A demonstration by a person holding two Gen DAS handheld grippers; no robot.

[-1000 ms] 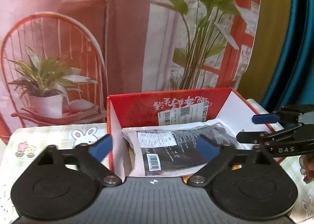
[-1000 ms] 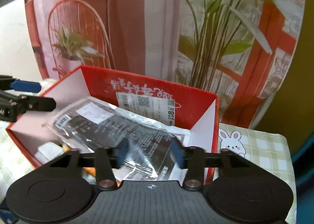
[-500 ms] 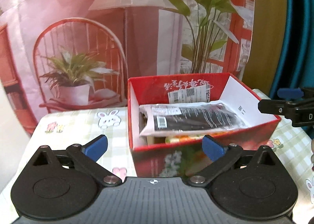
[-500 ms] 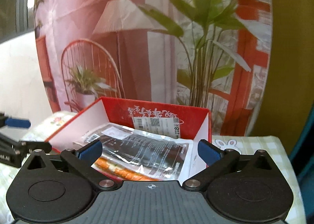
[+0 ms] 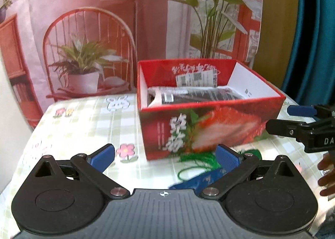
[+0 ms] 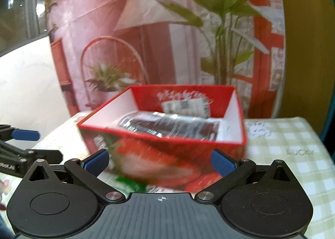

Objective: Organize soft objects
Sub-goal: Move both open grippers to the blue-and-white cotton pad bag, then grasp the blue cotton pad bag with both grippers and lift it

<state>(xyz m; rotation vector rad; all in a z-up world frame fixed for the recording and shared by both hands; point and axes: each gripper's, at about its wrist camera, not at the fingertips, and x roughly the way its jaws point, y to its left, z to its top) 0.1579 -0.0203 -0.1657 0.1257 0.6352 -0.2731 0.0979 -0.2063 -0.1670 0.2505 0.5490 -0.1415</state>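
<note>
A red strawberry-print box [image 5: 209, 121] stands on the table; it also shows in the right wrist view [image 6: 159, 153]. A dark item in a clear plastic bag [image 5: 194, 95] lies on top inside it, also seen from the right [image 6: 167, 122]. My left gripper [image 5: 165, 156] is open and empty, in front of the box. A blue and green soft thing [image 5: 199, 169] lies on the table by its right finger. My right gripper [image 6: 160, 162] is open and empty, close to the box front; it shows at the right edge of the left wrist view [image 5: 301, 121].
The table has a checked cloth with rabbits and flowers [image 5: 88, 121]. A printed backdrop of a chair, lamp and plants [image 5: 104, 40] hangs behind. A blue curtain [image 5: 309, 29] is at the right. A hand [image 5: 326, 172] shows at the right edge.
Both grippers have pulled back and lowered from over the box to in front of it. The right gripper has opened wide, leaving the bagged item in the box.
</note>
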